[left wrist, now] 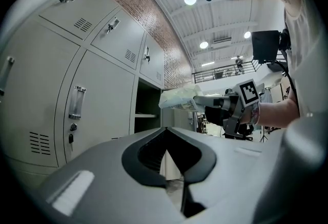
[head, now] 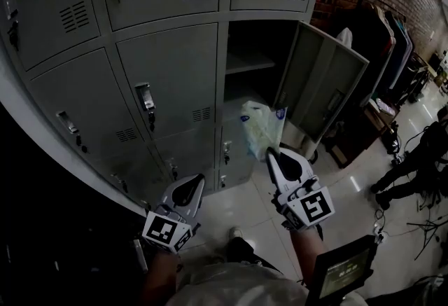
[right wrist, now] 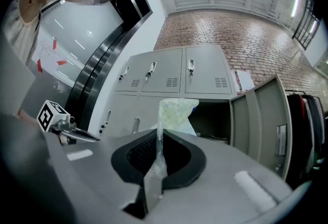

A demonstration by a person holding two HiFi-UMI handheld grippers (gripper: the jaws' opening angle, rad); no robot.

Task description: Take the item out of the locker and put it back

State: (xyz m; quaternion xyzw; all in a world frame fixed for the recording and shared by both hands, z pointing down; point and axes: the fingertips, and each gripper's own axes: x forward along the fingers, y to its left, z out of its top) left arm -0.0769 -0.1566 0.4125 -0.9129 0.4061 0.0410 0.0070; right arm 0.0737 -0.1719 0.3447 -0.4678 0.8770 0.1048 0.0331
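Observation:
A pale crumpled plastic bag [head: 260,126] hangs in the air in front of the open locker compartment [head: 252,80], outside its mouth. My right gripper [head: 270,155] is shut on the bag's lower end, and the film runs down between its jaws in the right gripper view, bag [right wrist: 176,113], gripper [right wrist: 158,135]. The locker door [head: 318,84] is swung out to the right. A shelf [head: 248,63] crosses the dark compartment. My left gripper [head: 199,178] hangs lower left, shut and empty, in front of closed locker doors. The left gripper view shows its jaws [left wrist: 165,149] together and the bag [left wrist: 179,99] beyond.
Closed grey lockers [head: 168,87] with key locks fill the left and top. A rack of hanging clothes [head: 381,31] stands by the brick wall at right. Cables and stands lie on the glossy floor at far right. A small screen [head: 343,271] sits at bottom right.

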